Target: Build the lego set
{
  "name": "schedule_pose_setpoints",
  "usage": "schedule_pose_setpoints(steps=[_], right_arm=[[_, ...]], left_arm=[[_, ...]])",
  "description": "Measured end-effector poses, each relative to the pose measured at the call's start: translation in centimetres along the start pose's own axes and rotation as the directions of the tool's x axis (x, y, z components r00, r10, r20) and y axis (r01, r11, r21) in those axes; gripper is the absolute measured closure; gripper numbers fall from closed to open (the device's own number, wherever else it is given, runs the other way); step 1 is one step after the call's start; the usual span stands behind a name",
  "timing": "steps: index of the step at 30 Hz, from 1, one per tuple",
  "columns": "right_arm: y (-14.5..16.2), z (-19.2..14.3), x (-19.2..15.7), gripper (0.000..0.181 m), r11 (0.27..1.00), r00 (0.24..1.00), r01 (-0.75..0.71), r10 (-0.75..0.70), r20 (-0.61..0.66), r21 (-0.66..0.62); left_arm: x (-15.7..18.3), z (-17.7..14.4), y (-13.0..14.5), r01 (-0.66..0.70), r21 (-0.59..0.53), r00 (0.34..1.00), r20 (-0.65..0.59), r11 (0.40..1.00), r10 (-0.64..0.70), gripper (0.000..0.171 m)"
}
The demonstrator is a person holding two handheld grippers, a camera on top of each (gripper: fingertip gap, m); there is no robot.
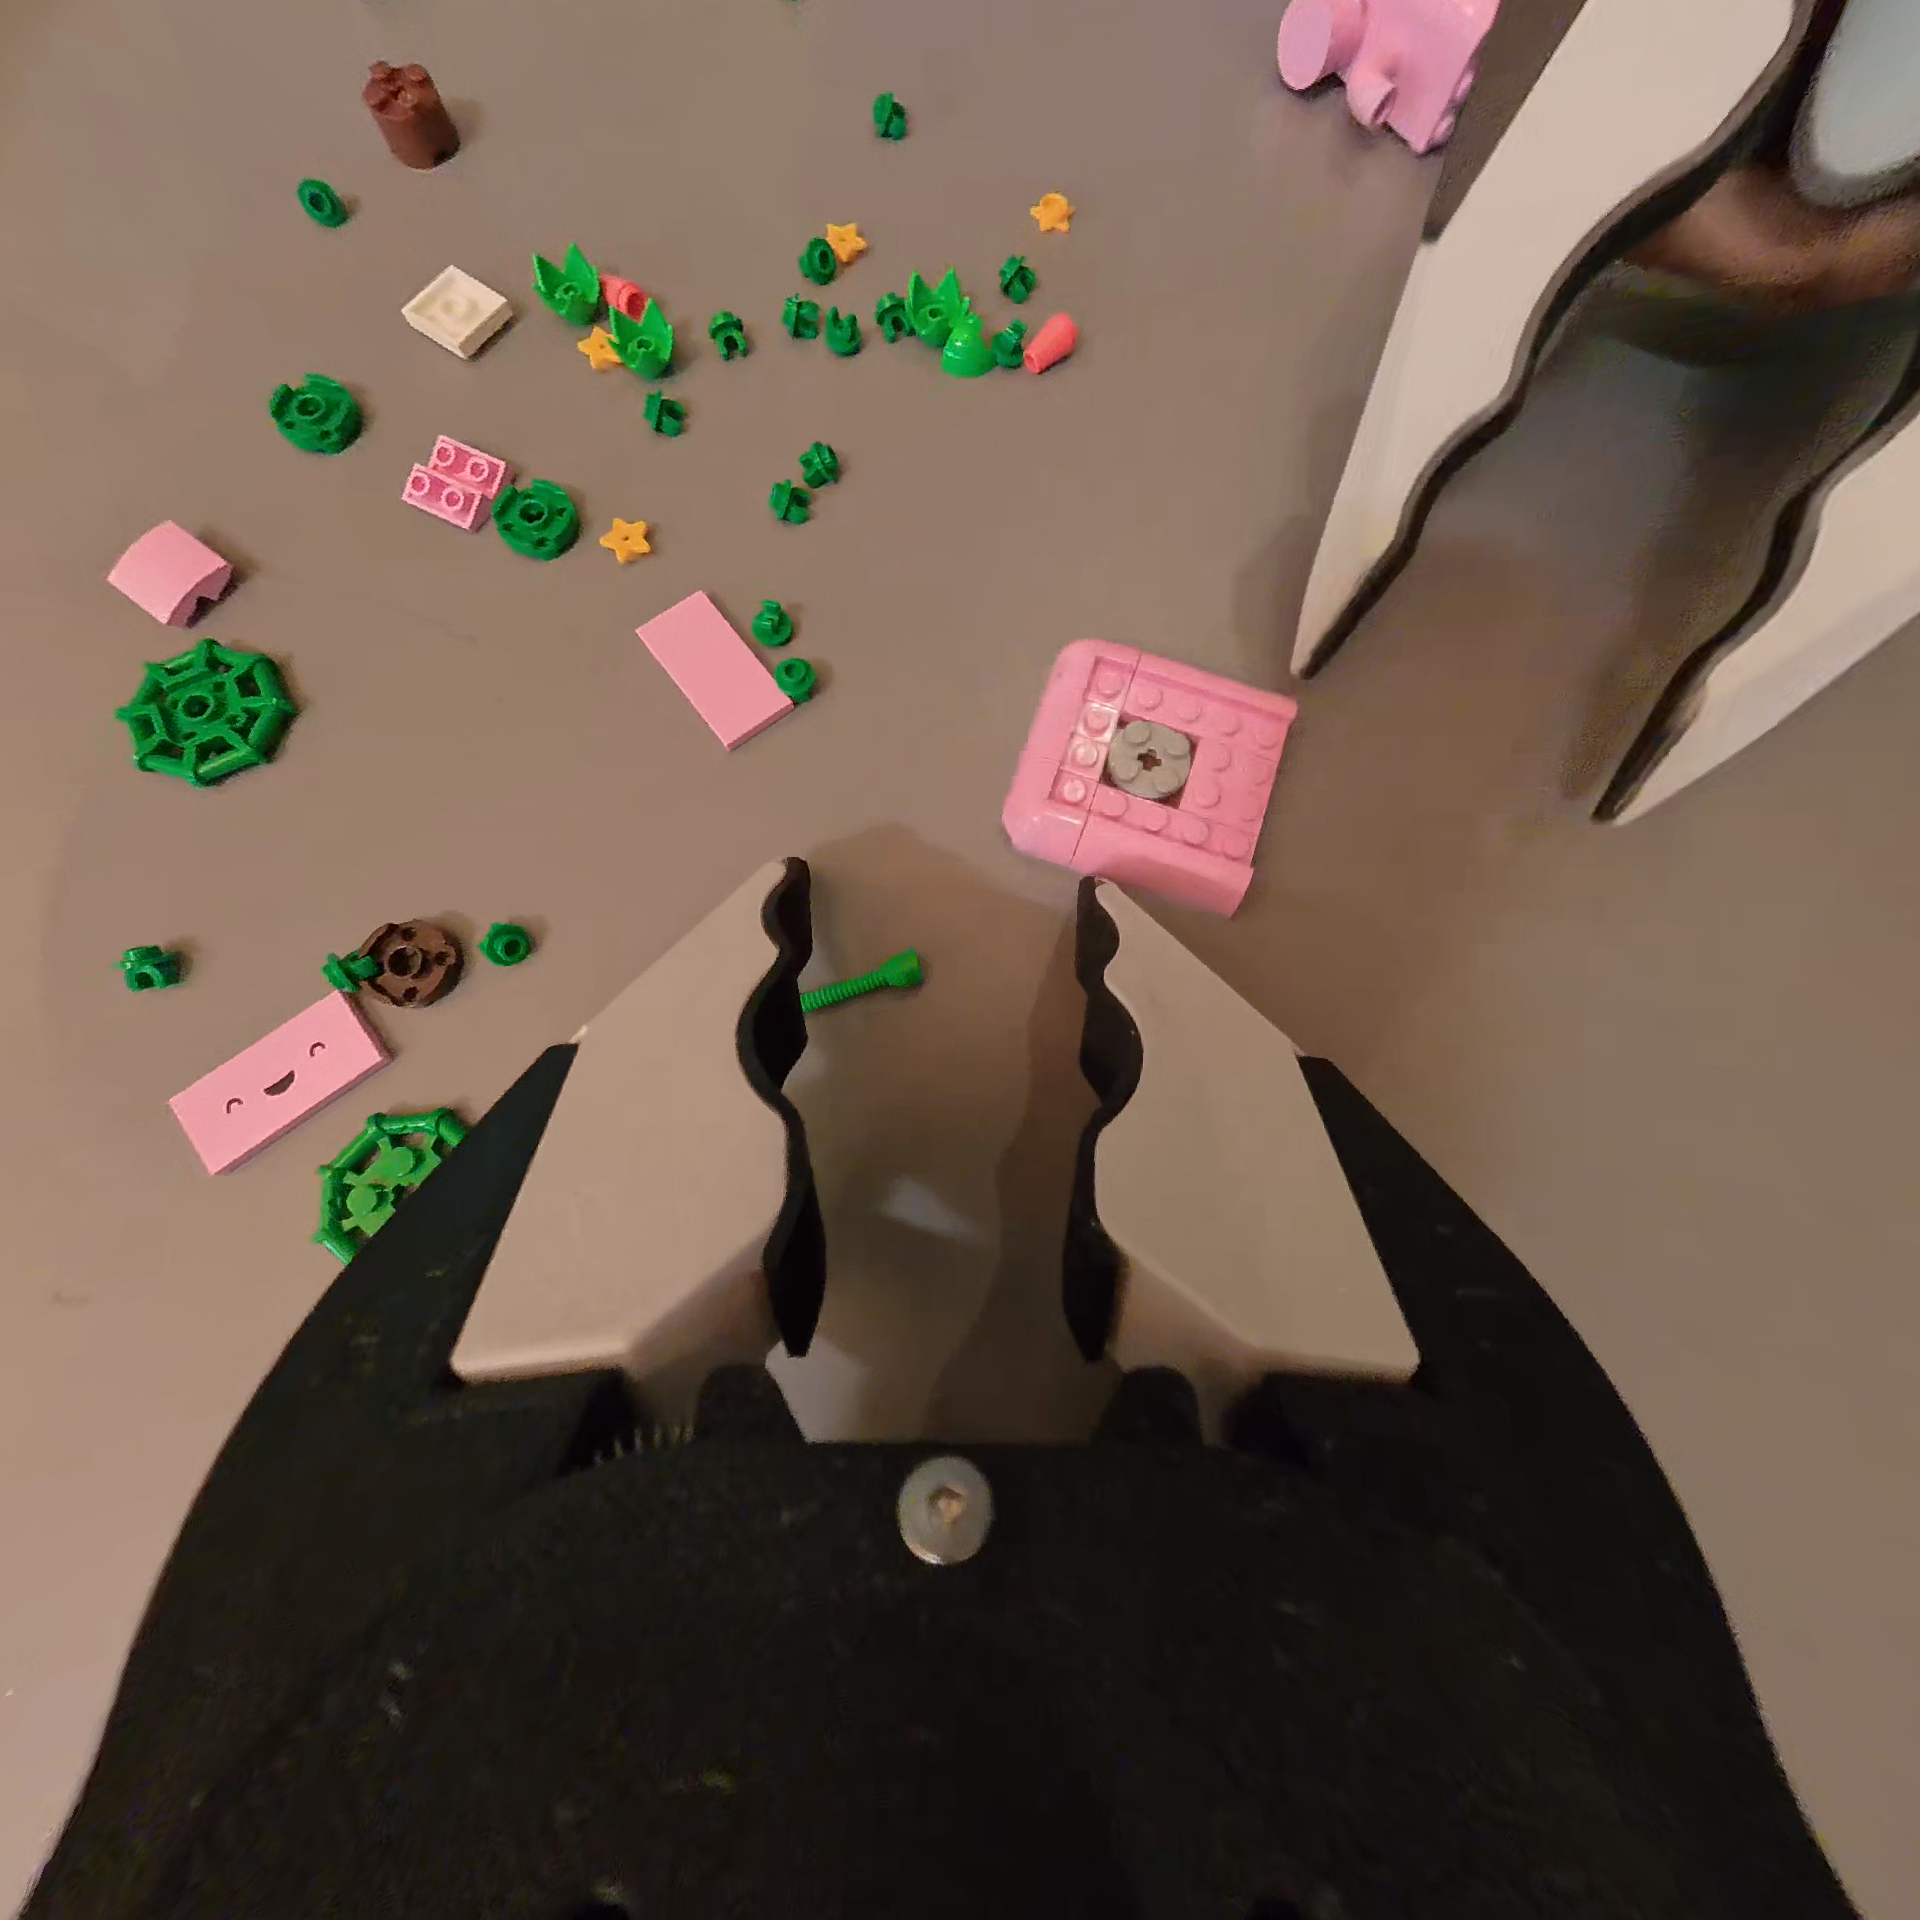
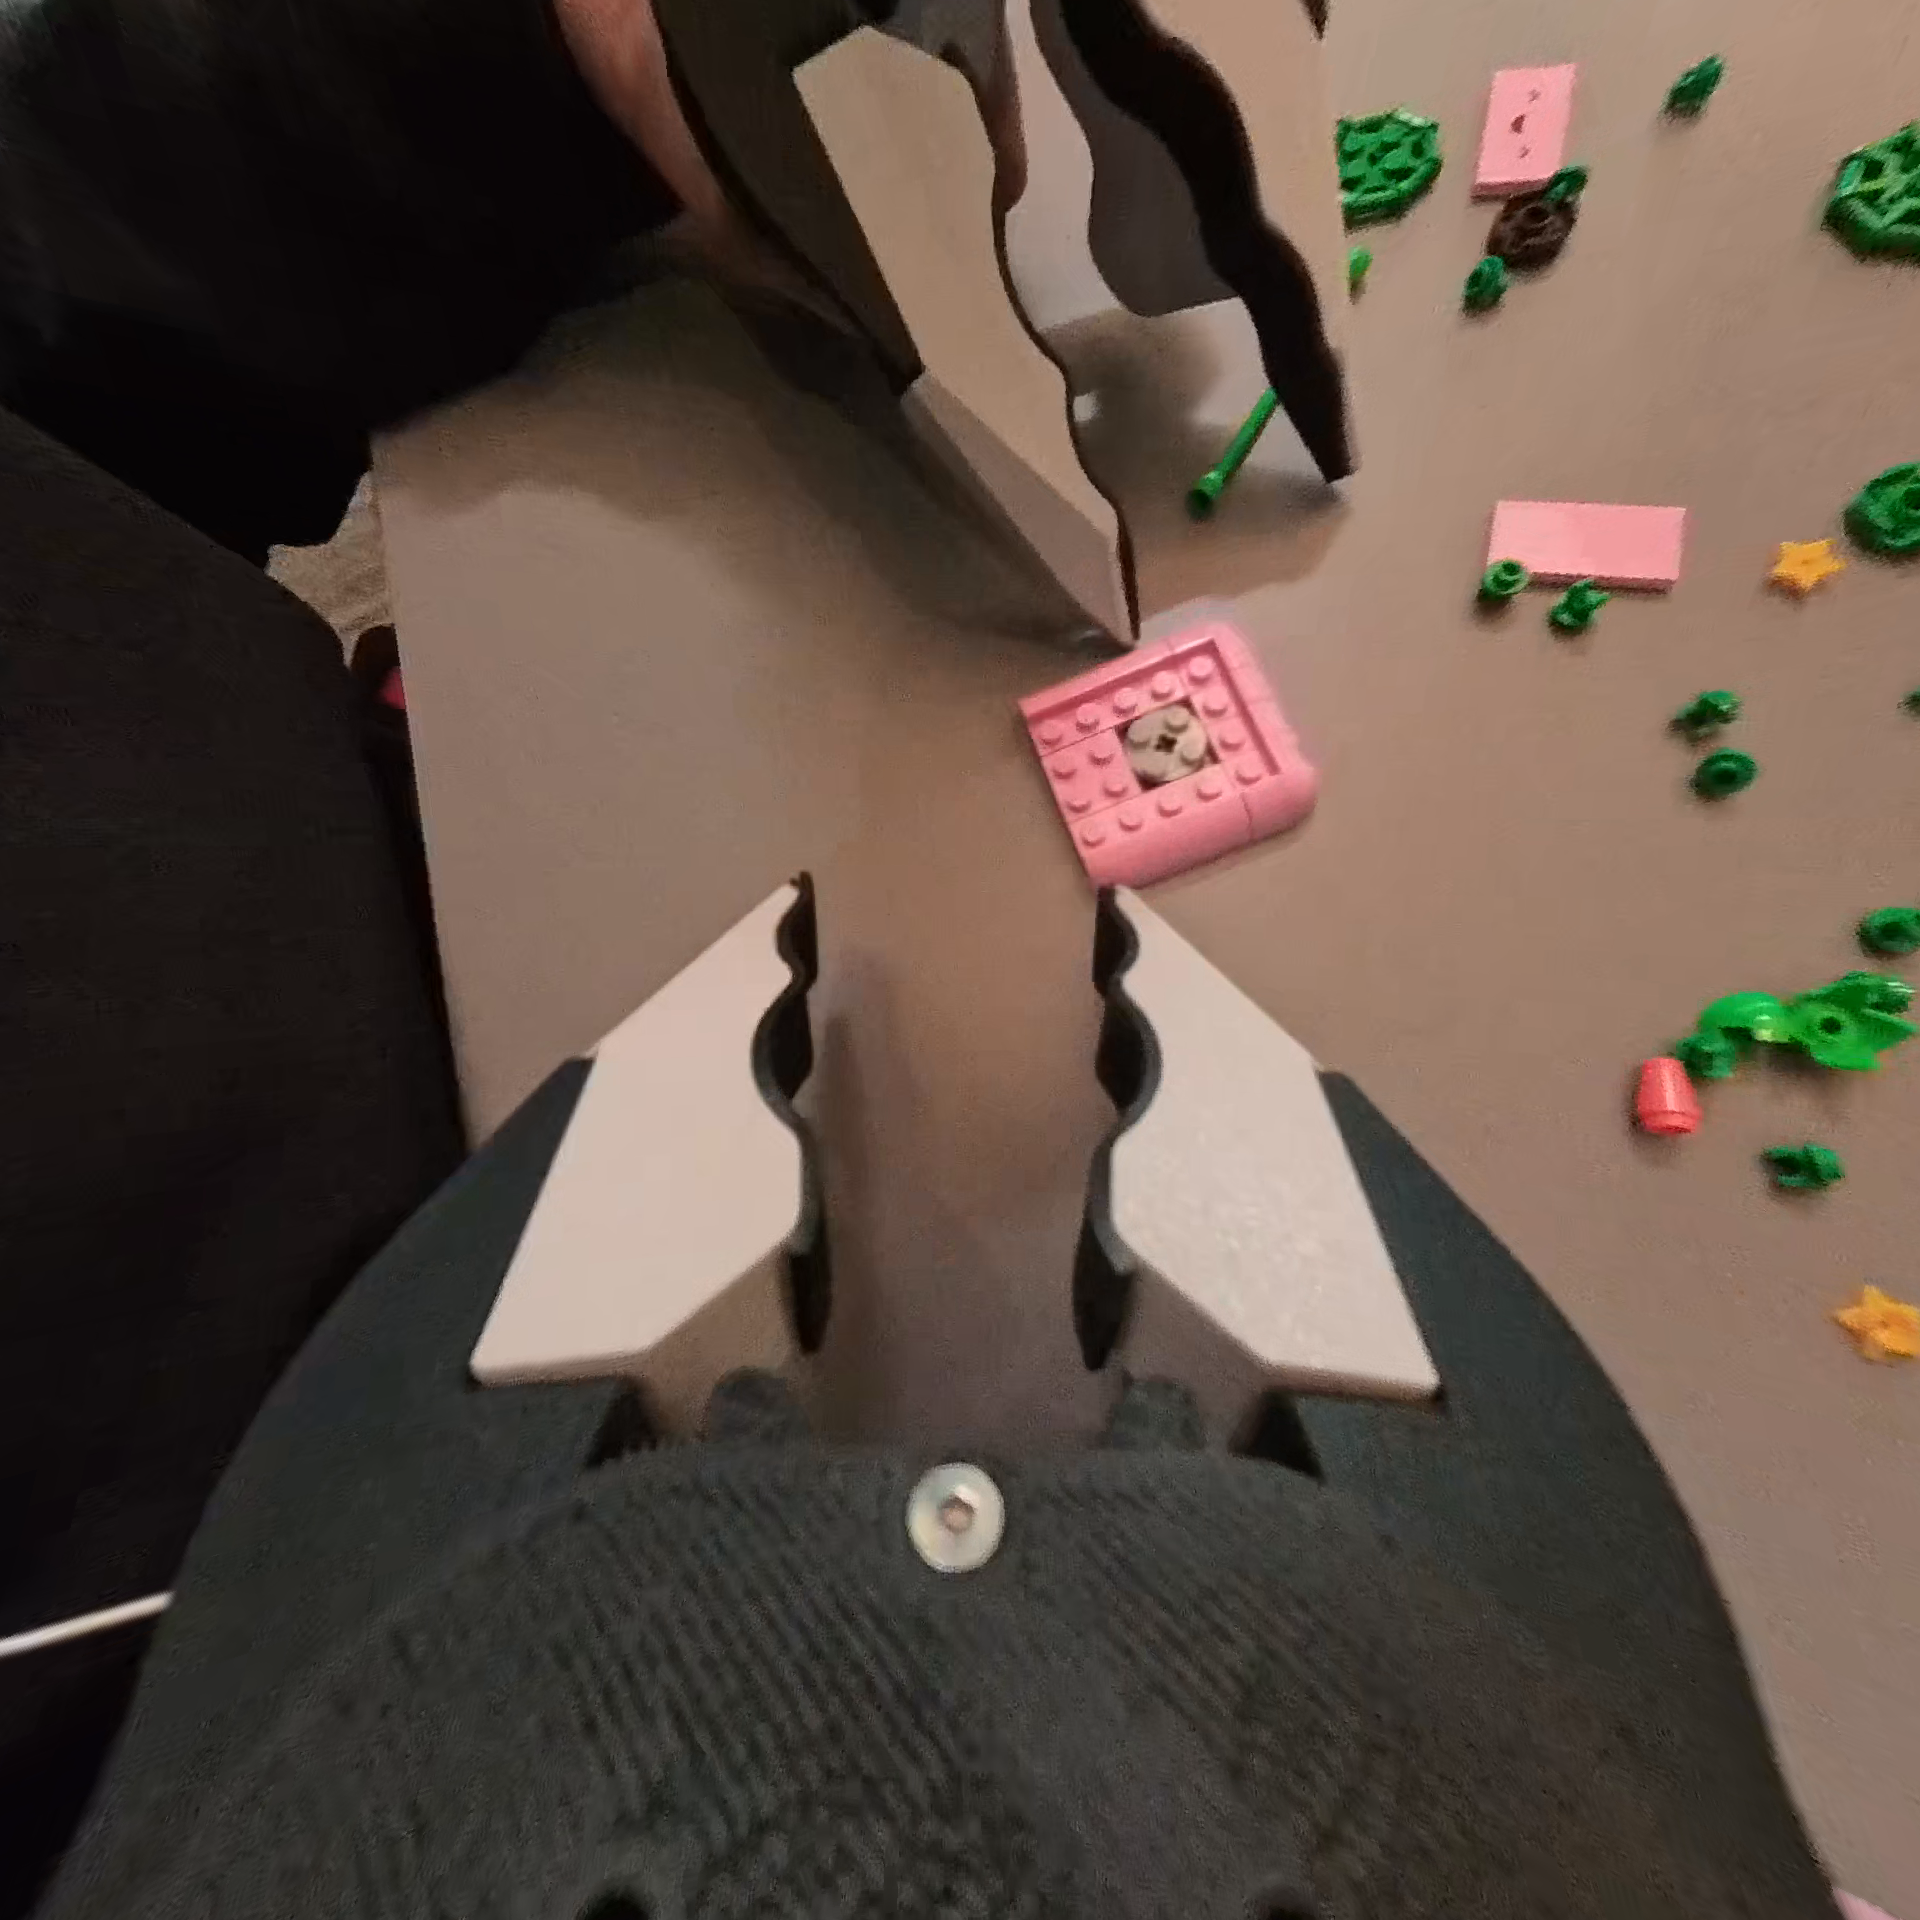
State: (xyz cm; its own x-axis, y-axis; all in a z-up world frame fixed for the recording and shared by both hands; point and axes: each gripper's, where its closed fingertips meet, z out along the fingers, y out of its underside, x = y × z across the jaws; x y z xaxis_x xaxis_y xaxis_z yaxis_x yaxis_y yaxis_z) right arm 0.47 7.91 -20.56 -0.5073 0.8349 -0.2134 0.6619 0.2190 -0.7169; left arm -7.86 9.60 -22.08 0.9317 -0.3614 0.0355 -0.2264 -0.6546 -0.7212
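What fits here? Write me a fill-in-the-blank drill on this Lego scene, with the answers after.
1. The round piece set in the middle of the pink studded assembly is ____.
2. The thin green rod lies between the fingers of the ____ tool.
3. The pink tile with the smiling face lies flat on the ____.
4. The right tool holds ____.

Answers: grey; left; table; nothing

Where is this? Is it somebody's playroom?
Maybe a home or hobby spot; I can't tell. A plain grey table holds scattered lego bits, like a pink block and green wheel piece.
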Motion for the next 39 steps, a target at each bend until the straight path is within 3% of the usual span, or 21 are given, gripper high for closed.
schedule_pose_setpoints(steps=[6,10,12,14,17,20,22,27,32,39], right_arm=[[-5.7,-4.1,4.8,0.129,0.966,0.967,0.169,-0.124,-0.224,0.196],[-9.5,-7.9,13.1,0.136,0.932,0.854,0.263,-0.104,-0.509,0.251],[-10.3,-8.9,16.4,0.134,0.933,0.846,0.219,-0.036,-0.532,0.286],[-10.9,-9.2,17.5,0.133,0.916,0.879,0.160,0.037,-0.475,0.368],[-10.5,-8.5,16.0,0.133,0.899,0.922,0.126,0.050,-0.384,0.419],[-8.7,-7.7,16.5,0.137,0.932,0.863,0.167,0.020,-0.504,0.323],[-8.7,-6.9,15.5,0.138,0.939,0.870,0.171,-0.001,-0.494,0.299],[-9.9,-4.4,10.8,0.136,0.923,0.953,0.117,-0.001,-0.302,0.367],[-10.2,-1.8,6.1,0.137,0.922,0.990,0.122,-0.085,-0.115,0.367],[-8.8,0.4,4.8,0.138,0.936,0.981,0.185,-0.157,-0.114,0.299]], left_arm=[[1.1,-1.1,-1.1,0.011,0.099,0.994,-0.109,0.995,0.000,0.126],[1.0,-2.4,-2.2,0.077,0.196,0.983,-0.178,0.978,-0.042,0.126],[0.8,-2.6,-2.5,0.085,0.224,0.984,-0.175,0.971,-0.046,0.126],[0.7,-2.8,-2.7,0.079,0.239,0.986,-0.162,0.968,-0.041,0.127],[0.5,-2.7,-2.7,0.082,0.239,0.988,-0.149,0.967,-0.046,0.128],[0.7,-2.1,-2.2,0.070,0.192,0.988,-0.150,0.979,-0.041,0.128],[0.8,-1.5,-1.8,0.050,0.149,0.990,-0.140,0.988,-0.029,0.128],[0.9,-1.2,-1.5,0.023,0.121,0.993,-0.114,0.992,-0.009,0.128],[0.8,-1.3,-1.7,0.045,0.134,0.992,-0.125,0.990,-0.028,0.128],[0.9,-0.4,-0.9,-0.013,0.061,0.997,-0.077,0.998,0.018,0.127]])
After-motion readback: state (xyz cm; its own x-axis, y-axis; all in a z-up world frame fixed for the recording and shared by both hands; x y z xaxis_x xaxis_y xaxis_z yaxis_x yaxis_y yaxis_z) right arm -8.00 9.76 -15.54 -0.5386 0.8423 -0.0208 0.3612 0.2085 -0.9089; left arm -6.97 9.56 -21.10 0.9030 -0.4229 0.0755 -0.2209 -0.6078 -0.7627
